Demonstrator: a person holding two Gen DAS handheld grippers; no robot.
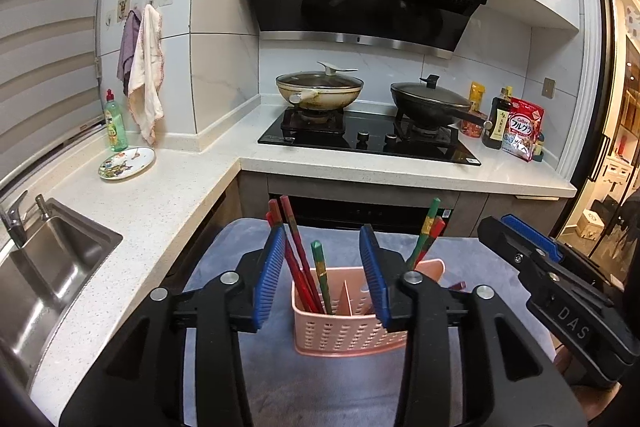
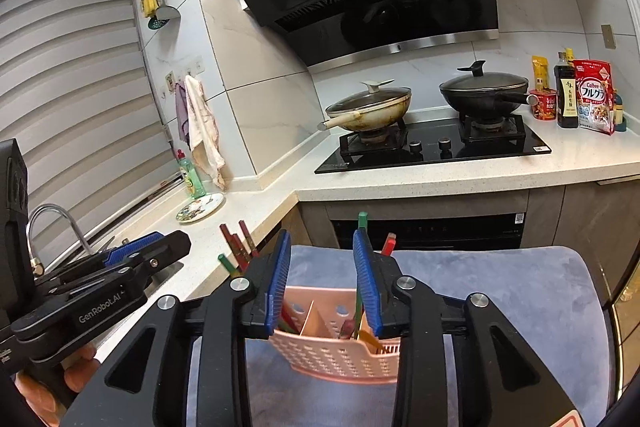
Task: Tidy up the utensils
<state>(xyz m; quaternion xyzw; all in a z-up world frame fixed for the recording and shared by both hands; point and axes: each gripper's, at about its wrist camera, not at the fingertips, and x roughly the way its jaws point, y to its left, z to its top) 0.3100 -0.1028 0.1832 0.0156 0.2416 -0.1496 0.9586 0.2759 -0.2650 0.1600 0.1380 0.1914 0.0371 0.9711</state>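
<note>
We see the left hand-held gripper [image 1: 322,277] with fingers spread, empty, above the pink basket [image 1: 350,333]. The right hand-held gripper [image 2: 322,281], likewise spread and empty, sits over chopsticks [image 2: 359,291] at 1 o'clock in the basket.

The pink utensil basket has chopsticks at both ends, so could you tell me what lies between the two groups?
In the left wrist view, the pink utensil basket shows a thin pink divider wall between the left chopsticks and right chopsticks.

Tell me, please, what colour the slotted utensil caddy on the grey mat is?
The caddy is pale pink with perforated walls, clearest in the left wrist view.
</note>
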